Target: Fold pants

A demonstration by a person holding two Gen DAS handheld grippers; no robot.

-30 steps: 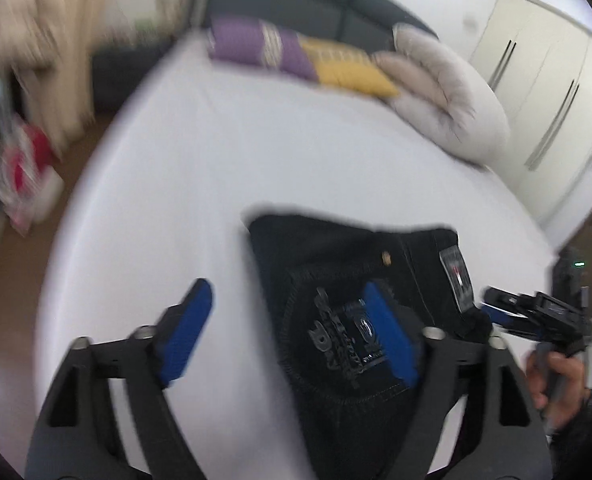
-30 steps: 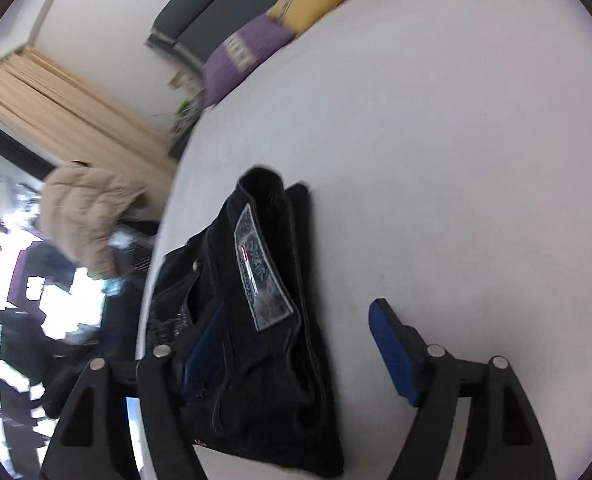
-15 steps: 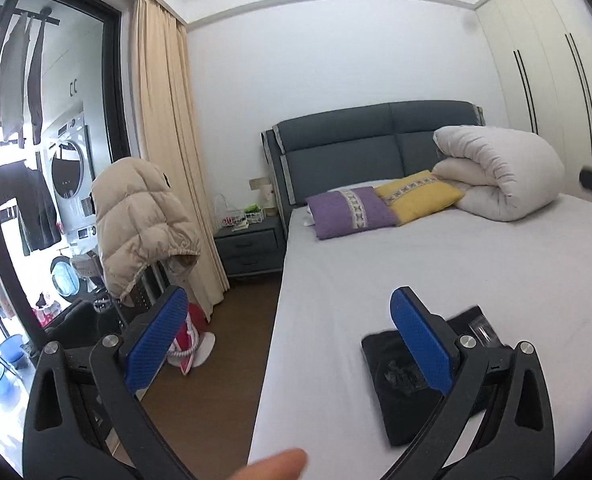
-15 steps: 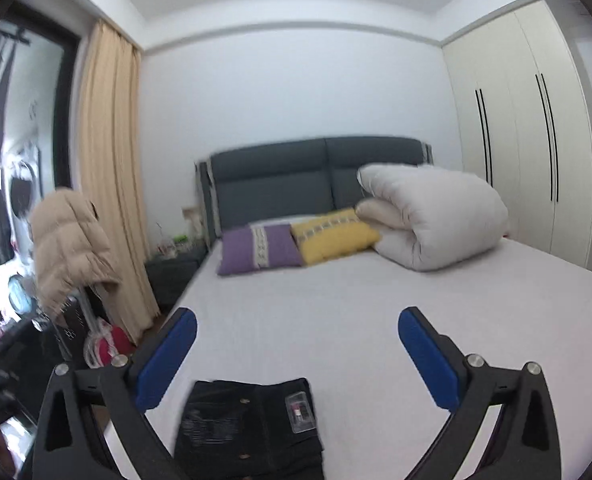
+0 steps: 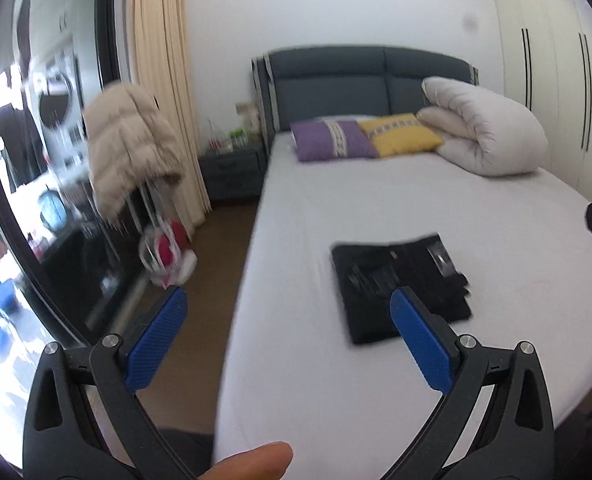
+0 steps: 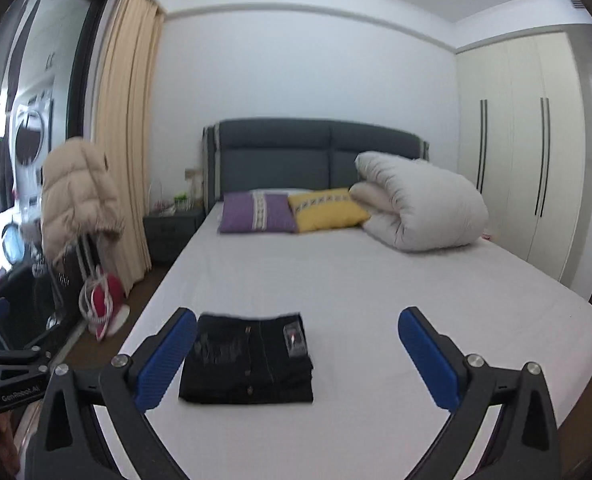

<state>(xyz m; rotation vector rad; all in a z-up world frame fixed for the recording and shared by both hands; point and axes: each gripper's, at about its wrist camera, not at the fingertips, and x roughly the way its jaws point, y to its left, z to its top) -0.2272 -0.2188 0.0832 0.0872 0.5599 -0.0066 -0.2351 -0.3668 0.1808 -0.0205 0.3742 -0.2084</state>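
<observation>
The black pants lie folded into a compact rectangle near the foot of the white bed, with a label patch facing up. My left gripper is open and empty, held back from the bed's left edge with the pants ahead to its right. My right gripper is also open and empty, hovering short of the pants. In the right wrist view the left gripper shows at the left border. A person's fingertip shows at the bottom of the left wrist view.
A purple pillow, a yellow pillow and a rolled white duvet sit at the headboard. A beige jacket hangs on a rack left of the bed, above a red-and-white bag. A wardrobe lines the right wall.
Both grippers have pulled back and up from the pants and opened wide. The pants stay folded on the bed, now farther ahead in both views.
</observation>
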